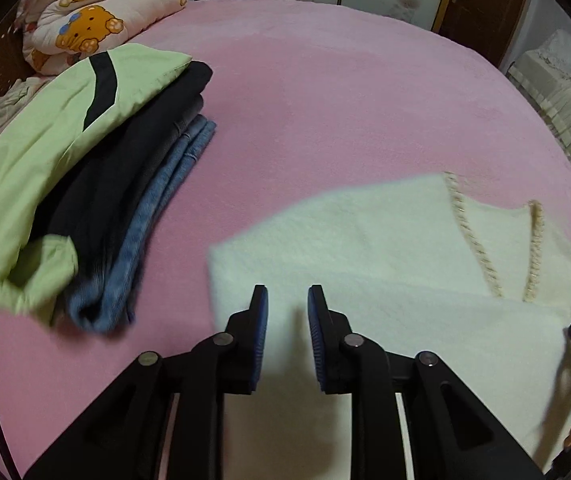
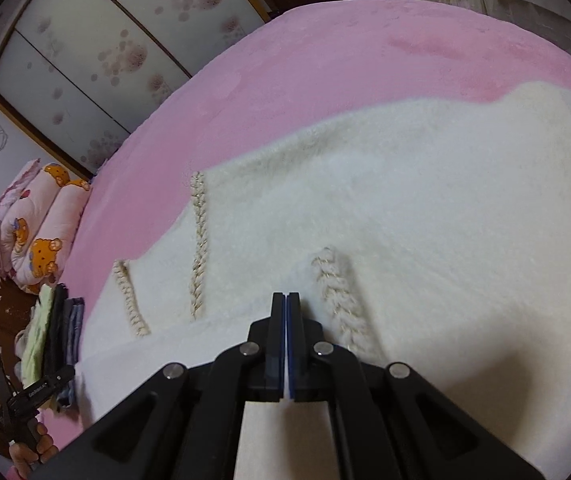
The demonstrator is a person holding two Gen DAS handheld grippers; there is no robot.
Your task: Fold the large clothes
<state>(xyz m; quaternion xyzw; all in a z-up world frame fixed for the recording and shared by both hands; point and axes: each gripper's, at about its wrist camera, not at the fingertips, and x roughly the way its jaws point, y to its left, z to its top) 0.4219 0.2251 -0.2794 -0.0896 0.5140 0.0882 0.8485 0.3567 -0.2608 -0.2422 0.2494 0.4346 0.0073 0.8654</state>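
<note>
A fluffy white sweater (image 1: 385, 248) with braided trim lies on the pink bed (image 1: 325, 92). It also fills the right wrist view (image 2: 425, 208). My left gripper (image 1: 287, 294) is open and empty, its fingers over the sweater's near left edge. My right gripper (image 2: 286, 300) is shut on a fold of the white sweater near a braided edge (image 2: 339, 296). The left gripper's body shows at the lower left of the right wrist view (image 2: 29, 396).
A stack of folded clothes (image 1: 97, 184), green on top, then dark, then denim, sits at the left of the bed. A rolled bear-print quilt (image 1: 97, 16) lies behind it. Wardrobe doors (image 2: 97, 52) stand beyond the bed. A lace-covered piece (image 1: 557, 92) is at the right.
</note>
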